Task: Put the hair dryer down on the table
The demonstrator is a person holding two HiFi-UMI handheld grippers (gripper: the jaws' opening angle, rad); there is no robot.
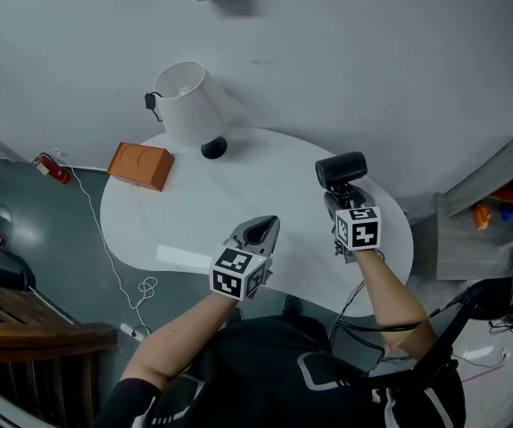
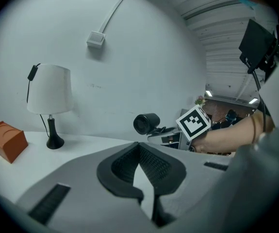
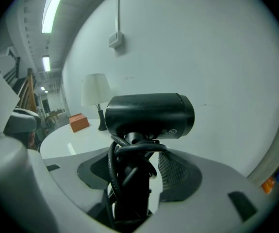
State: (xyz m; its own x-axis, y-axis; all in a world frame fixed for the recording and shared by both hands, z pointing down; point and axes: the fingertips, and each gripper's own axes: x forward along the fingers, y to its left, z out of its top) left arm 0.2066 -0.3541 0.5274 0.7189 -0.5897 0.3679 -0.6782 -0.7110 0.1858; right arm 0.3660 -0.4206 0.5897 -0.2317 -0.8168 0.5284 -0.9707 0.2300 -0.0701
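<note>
The right gripper (image 1: 342, 203) grasps the hair dryer (image 1: 341, 169) over the surface (image 1: 185, 230). The left gripper (image 1: 260, 231) is clenched, empty. A lamp (image 1: 187, 103) and an orange box (image 1: 140, 165) stand well apart.

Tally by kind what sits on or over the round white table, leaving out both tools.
Hair dryer: 1
Lamp: 1
Orange box: 1
Total: 3

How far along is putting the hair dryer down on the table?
Done: the right tool grips the hair dryer by its cord-wrapped handle. In hand: it is held upright over the right side of the table, not laid down. Left: lower it, lay it on the tabletop and release. The left tool is shut and empty.
</note>
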